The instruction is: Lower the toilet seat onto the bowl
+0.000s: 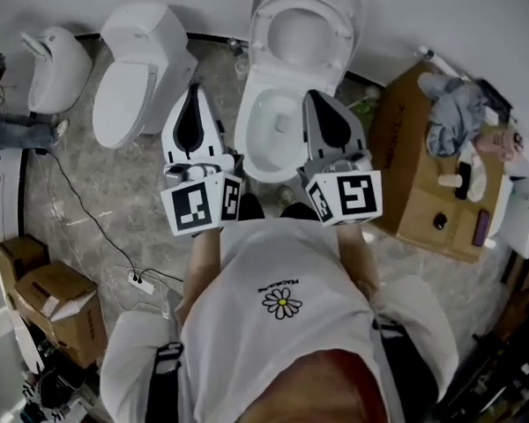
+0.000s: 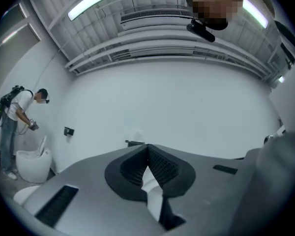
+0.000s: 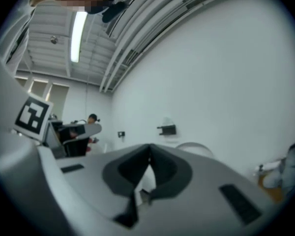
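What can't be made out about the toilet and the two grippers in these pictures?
- Head view: the right gripper covers part of the toilet bowl on its right side.
- Head view: the raised toilet seat is seen from steeply above, so seat and lid cannot be told apart.
- Left and right gripper views: both aim at the wall and ceiling; neither clearly shows the bowl.
- Head view: items on the cardboard box are too small to name.
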The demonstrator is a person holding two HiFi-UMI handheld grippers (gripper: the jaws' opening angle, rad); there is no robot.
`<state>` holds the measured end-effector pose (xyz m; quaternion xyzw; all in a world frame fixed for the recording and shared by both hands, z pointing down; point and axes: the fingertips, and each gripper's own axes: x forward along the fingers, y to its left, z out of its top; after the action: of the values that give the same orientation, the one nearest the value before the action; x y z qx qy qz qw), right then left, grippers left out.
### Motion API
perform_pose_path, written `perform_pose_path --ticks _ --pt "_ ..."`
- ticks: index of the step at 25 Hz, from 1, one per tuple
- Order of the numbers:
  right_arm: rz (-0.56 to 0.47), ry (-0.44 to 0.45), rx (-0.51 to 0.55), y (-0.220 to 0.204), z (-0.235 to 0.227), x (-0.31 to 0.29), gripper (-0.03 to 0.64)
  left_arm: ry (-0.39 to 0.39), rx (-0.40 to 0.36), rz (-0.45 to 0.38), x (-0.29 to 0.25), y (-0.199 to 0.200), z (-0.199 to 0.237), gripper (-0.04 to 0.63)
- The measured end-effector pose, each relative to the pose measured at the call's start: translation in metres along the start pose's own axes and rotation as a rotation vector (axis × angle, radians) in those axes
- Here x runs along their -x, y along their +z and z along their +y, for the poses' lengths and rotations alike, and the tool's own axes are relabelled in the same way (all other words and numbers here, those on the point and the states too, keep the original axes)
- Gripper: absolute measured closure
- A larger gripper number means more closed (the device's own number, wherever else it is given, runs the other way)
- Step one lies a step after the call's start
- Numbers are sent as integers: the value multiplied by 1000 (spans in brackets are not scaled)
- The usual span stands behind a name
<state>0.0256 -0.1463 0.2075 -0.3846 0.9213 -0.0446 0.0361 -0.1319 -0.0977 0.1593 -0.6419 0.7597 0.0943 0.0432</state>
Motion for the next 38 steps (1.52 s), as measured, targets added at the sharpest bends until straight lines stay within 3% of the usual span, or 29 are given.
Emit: perform_pose_path --ticks 8,13,21,26,33,38 --pt "-46 -370 4 15 -70 30 587 -320 31 54 -60 -19 -58 575" --pt "-47 -470 -14 9 -59 33 587 -407 30 65 -72 -20 -57 575" --pt "-46 -540 11 7 -55 28 586 -424 29 78 -82 -32 -39 575" --pt "-14 -518 45 3 -67 11 586 -395 17 89 -99 -42 -33 575" --pt "-16 -511 99 11 -123 -51 586 -398 -5 81 -172 -64 -30 572" --pt "40 -490 203 -2 -169 -106 584 -424 -32 121 -231 -117 -30 522"
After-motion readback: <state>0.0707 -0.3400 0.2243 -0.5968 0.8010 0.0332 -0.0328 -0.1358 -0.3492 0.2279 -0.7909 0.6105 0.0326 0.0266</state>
